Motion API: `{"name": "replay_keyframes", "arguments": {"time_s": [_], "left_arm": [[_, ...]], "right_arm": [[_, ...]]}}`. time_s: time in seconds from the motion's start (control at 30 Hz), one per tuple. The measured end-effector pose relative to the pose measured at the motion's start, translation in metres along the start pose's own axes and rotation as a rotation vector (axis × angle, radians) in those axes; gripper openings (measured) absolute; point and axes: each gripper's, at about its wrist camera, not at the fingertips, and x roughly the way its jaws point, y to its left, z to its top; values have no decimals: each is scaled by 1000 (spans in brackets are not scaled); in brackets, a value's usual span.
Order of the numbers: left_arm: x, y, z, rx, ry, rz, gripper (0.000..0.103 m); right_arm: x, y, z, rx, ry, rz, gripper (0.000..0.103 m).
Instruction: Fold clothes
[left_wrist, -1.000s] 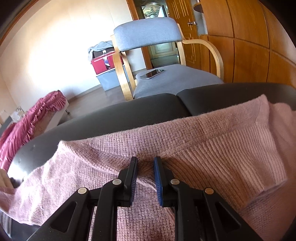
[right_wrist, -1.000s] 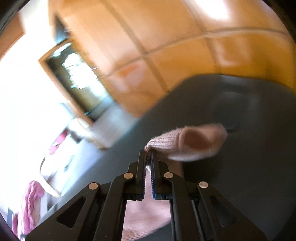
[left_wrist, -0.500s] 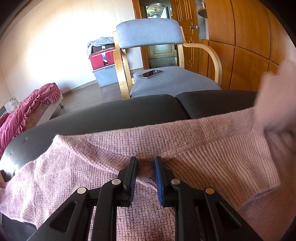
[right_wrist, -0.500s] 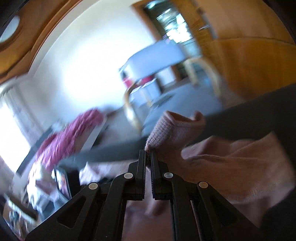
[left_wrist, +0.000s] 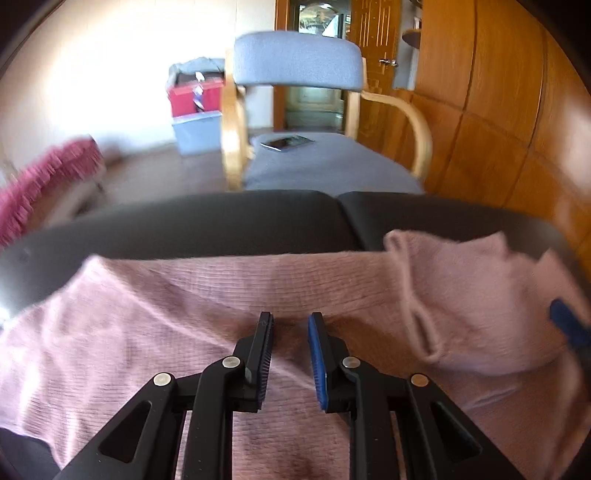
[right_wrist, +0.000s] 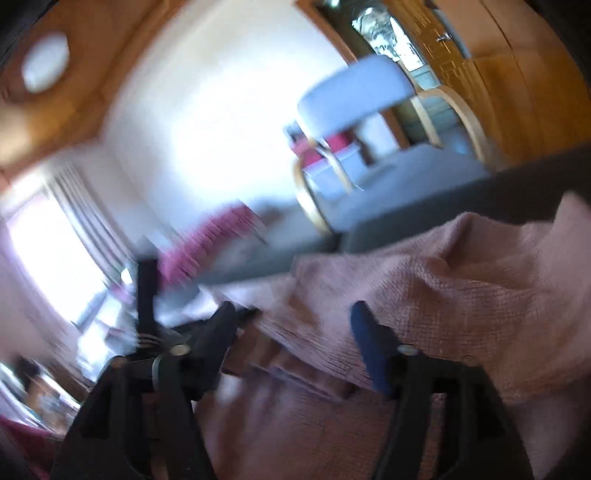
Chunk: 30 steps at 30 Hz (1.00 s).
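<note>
A pink knitted sweater (left_wrist: 147, 314) lies spread over a black padded surface (left_wrist: 221, 221). My left gripper (left_wrist: 290, 319) points down at its middle, with its jaws narrowly apart and pinching a small fold of the knit. The sleeve (left_wrist: 461, 295) lies folded over the sweater's right side. In the blurred right wrist view my right gripper (right_wrist: 291, 314) hovers just over the sweater (right_wrist: 461, 295). Its jaws are opening wide and the pads press on nothing. One blue pad of the right gripper's fingers (left_wrist: 565, 321) shows at the right edge of the left wrist view.
A grey armchair (left_wrist: 295, 55) with wooden arms stands beyond the padded surface, a phone (left_wrist: 286, 142) on its seat. Wooden panelling (left_wrist: 498, 110) runs along the right. Red and grey boxes (left_wrist: 194, 107) stand by the far wall, and a magenta cloth (left_wrist: 48, 173) lies at the left.
My right gripper swung the sleeve from the far right over onto the sweater and opened, letting it go. The left gripper tilted a little and kept its pinch.
</note>
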Motion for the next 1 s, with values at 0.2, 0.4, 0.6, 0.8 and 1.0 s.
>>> {"name": "replay_keyframes", "arguments": {"time_s": [0.2, 0.4, 0.6, 0.8, 1.0], "left_arm": [[14, -18, 23, -68, 158, -173, 22], [27, -34, 25, -76, 183, -177, 22], [17, -34, 11, -88, 175, -251, 1], [-16, -24, 4, -170, 124, -421, 0], [-41, -20, 7, -137, 63, -451, 0]], "right_arm": [[-16, -43, 1, 220, -94, 37, 70], [-23, -38, -2, 209, -127, 71, 70], [-20, -44, 5, 238, -172, 80, 70], [-46, -54, 6, 296, -292, 93, 70], [-75, -66, 6, 345, -446, 63, 70]]}}
